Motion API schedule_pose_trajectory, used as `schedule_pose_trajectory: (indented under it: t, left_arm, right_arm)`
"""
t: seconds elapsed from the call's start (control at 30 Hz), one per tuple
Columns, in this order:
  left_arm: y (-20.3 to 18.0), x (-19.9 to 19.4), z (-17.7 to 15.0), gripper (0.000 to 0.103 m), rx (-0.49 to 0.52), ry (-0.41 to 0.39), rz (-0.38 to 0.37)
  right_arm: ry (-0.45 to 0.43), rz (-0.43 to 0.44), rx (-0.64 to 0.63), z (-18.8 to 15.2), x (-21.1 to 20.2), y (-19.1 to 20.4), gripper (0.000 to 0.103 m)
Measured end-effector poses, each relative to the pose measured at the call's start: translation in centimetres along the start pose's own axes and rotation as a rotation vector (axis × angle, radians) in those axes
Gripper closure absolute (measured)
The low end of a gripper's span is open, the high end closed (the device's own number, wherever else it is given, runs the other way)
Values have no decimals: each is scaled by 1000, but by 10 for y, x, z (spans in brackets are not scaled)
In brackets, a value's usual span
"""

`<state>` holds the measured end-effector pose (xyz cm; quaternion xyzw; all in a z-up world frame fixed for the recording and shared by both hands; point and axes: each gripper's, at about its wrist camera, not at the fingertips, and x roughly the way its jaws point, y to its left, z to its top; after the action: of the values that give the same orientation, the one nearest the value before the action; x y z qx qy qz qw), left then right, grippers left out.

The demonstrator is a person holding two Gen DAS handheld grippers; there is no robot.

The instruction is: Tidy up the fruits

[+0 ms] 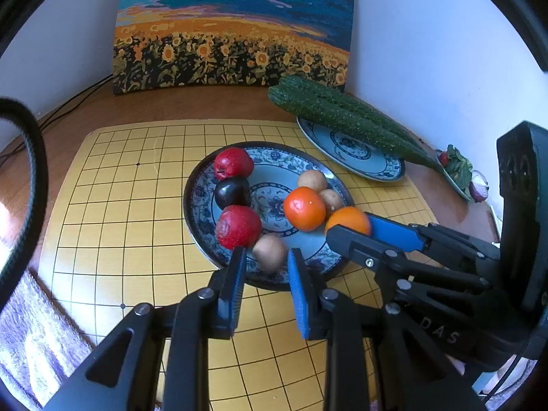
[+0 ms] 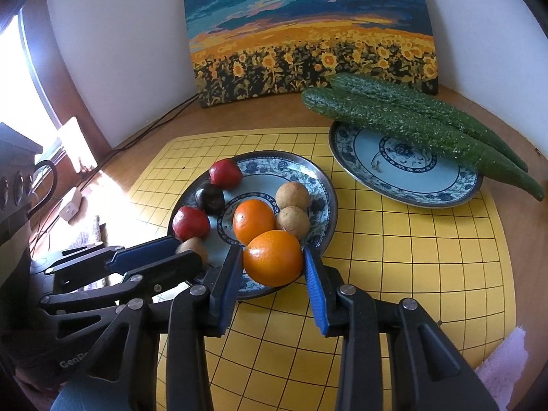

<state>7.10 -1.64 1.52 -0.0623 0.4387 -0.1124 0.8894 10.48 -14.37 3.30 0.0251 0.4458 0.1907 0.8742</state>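
The right gripper (image 2: 270,260) was clamped on an orange (image 2: 273,258) at the near rim of the fruit plate (image 2: 322,185). The left gripper (image 1: 266,257) stood apart around a brown longan (image 1: 269,251) beside a red plum (image 1: 238,226) on that plate.

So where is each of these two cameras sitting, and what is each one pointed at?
Left wrist view: rides the left gripper, facing the fruit plate; its jaws flank a small brown fruit, and the right gripper enters from the right.
Right wrist view: rides the right gripper, jaws flanking the near orange; the left gripper shows at left.
Shared: plate, fruits, cucumbers, painting.
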Motion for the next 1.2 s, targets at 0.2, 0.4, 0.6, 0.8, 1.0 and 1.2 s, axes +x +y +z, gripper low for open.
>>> schedule_pose_trajectory:
  t: [0.2,0.4,0.6,0.8,1.0,1.2]
  left_arm:
    - [1,-7,2,63,-5,-19,5]
    - [1,-20,-2,48,-6,-42,18]
    - [6,-24,-14,37,-20,-30,67]
    - [14,-16,-24,37,-42,-2,157]
    - [15,-9,-25,35,-49,2,199]
    - [14,-1,-26,29,-37,19,208]
  right_arm:
    - [-29,-17,14,0,-8,-3,57]
    - [-46,-31,24,-4,-20,-4,46]
    - [-32,-57,22,-15,-26,-1,36]
    - [-4,-115,-11,-33,-22,4,31]
    - [31,-221,8,-40,-14,-3,29]
    - [40,-263,17,-40,-11,-4,27]
